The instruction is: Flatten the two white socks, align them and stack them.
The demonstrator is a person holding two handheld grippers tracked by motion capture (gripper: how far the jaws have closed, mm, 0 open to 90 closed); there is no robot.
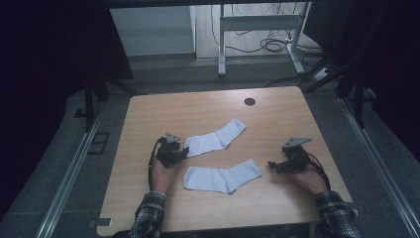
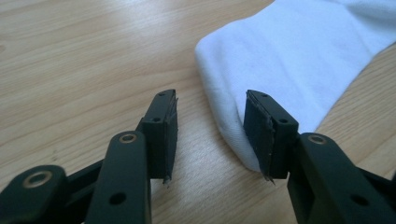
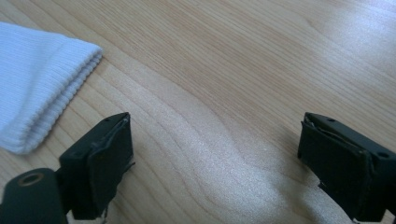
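Observation:
Two white socks lie flat on the wooden table [image 1: 148,114]. The far sock [image 1: 215,137] runs from the middle toward the back; its toe end [image 2: 280,60] reaches between my left gripper's jaws. My left gripper [image 1: 185,151] [image 2: 211,133] is open, its right jaw touching the sock's edge, low over the table. The near sock [image 1: 223,176] lies in front of it, its ribbed cuff [image 3: 37,102] just left of my right gripper. My right gripper [image 1: 272,165] [image 3: 215,163] is wide open with bare wood between its fingers, a short way right of that cuff.
A dark round hole [image 1: 250,101] sits near the table's back edge. Beyond the table stand a white desk frame [image 1: 257,29] and cables on the floor [image 1: 272,44]. Metal rails [image 1: 69,173] run along both sides. Plaid sleeves [image 1: 148,213] enter from the bottom.

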